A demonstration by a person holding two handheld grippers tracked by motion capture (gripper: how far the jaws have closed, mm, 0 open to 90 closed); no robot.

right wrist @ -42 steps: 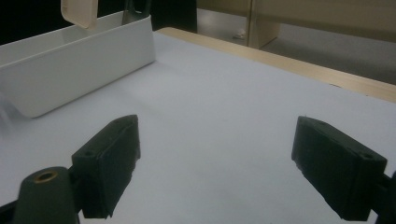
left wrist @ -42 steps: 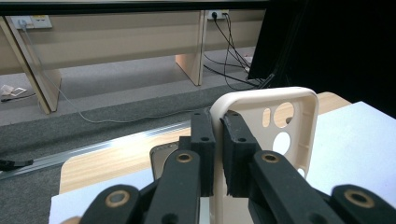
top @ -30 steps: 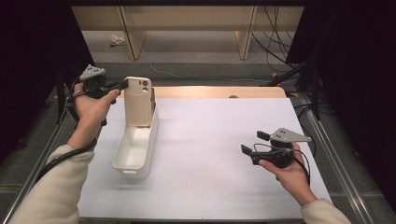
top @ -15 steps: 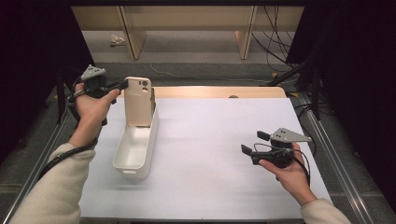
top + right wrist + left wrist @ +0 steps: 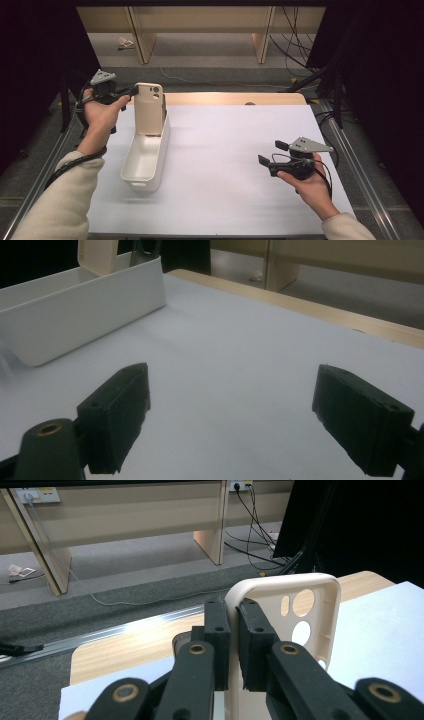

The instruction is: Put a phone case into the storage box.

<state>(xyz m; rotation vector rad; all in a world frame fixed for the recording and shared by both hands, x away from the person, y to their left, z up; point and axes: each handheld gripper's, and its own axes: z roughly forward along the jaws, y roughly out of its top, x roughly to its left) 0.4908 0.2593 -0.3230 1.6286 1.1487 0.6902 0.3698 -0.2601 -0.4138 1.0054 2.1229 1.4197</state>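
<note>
- At the far left of the high view, the left gripper is held in the person's left hand, at the far left corner of the table, its jaws pointing to the right.
- Its jaws are clamped tight on the phone case, a beige shell with round camera holes near the top; the left gripper view shows the two black pads pinching the case's side rim close to its upper corner.
- The phone case stands upright, its lower end down inside the far end of the white bin; whether it rests on the bin's floor I cannot tell.
- The white bin is long and narrow, lying on the left part of the white table top with its length running from near to far.
- At the right, well apart from the bin, the right gripper sits in the person's right hand near the table's front right, pointing left.
- The right gripper view shows its two pads standing wide apart with nothing between them but bare table top, and the bin farther off.
</note>
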